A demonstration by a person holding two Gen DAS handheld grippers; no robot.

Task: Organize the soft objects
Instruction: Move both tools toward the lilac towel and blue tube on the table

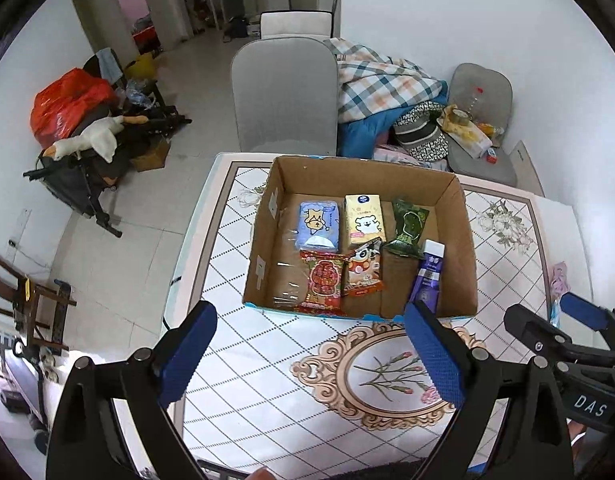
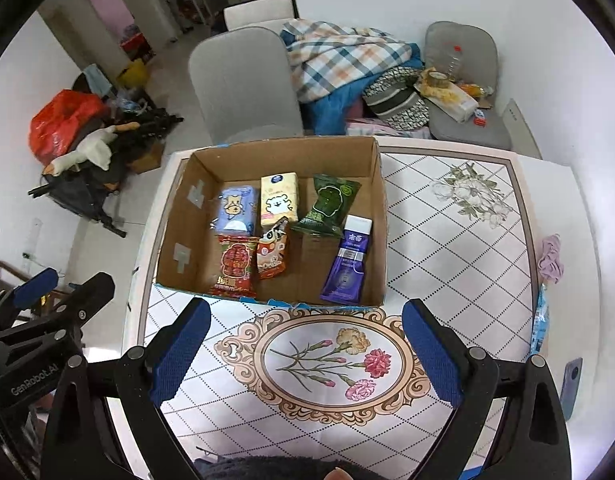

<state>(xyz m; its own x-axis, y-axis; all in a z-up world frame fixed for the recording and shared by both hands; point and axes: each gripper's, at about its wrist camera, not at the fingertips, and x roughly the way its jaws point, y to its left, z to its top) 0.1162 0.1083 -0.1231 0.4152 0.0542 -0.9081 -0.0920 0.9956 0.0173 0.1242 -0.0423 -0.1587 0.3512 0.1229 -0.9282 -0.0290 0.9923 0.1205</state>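
Six packets sit in your cardboard box; "GenRobot.AI" marks your left gripper, both wide open, empty, right gripper over bare table.

The print on the packets in the box is too small to be read. In the left view, the tube's lower end is covered by the left gripper's right finger. Right of the right gripper, a blue packet and a phone are cut by the table edge.
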